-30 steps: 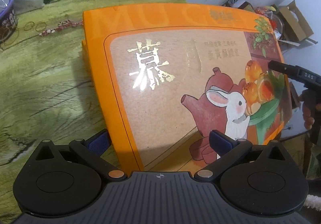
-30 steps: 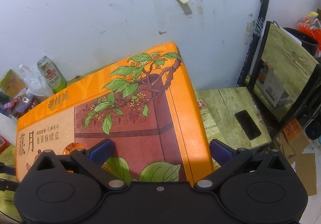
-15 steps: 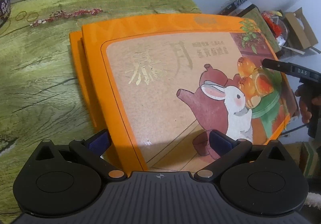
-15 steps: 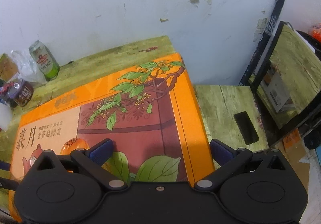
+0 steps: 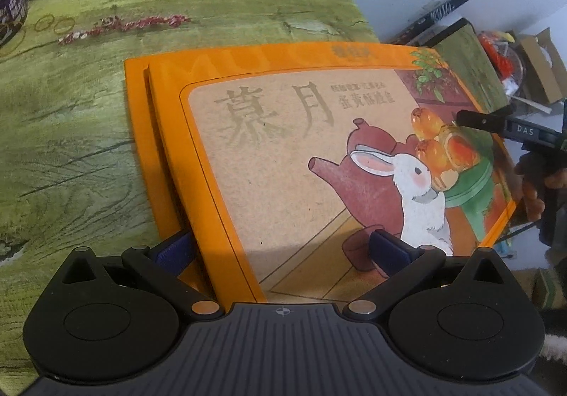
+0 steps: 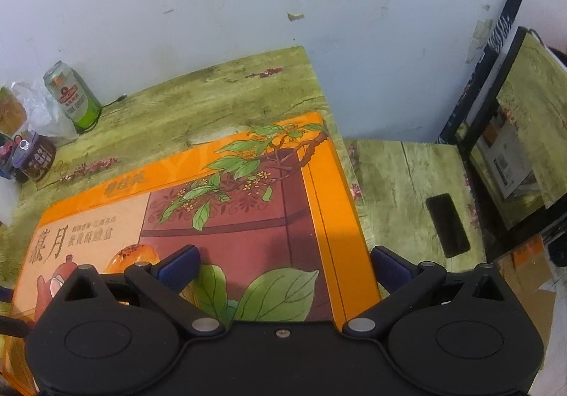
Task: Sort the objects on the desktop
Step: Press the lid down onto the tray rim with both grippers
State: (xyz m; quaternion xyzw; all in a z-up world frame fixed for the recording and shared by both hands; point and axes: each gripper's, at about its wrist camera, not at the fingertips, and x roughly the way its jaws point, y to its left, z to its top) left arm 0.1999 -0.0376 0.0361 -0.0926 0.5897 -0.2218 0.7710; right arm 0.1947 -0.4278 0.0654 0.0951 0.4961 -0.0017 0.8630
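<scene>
1. Leftmost, a green can (image 6: 72, 96), a plastic bag (image 6: 42, 114) and a small dark jar (image 6: 33, 158) are standing along the back of the green wood-grain table (image 5: 71, 133), well apart from the work.
2. Next, the left gripper (image 5: 281, 249) is sitting with its blue-padded fingers spread wide, straddling the near left corner of the orange gift box (image 5: 294, 162); neither pad is visibly pressing on it.
3. Centrally, the box is lying flat on the table, its printed lid looking offset from an orange tray edge (image 5: 136, 112) showing along the left side.
4. Judging by its look, it is behaving as a broad, stiff cardboard box, probably light, with a smooth, somewhat slippery lid; the lid could be sliding off, so taking it by two opposite edges seems wisest.
5. Rightward, the right gripper (image 6: 285, 265) is also standing open, spanning the box's right-hand edge without clamping.
6. Furthest right, a lower stool-like surface (image 6: 407, 183) is sitting beside the table.
</scene>
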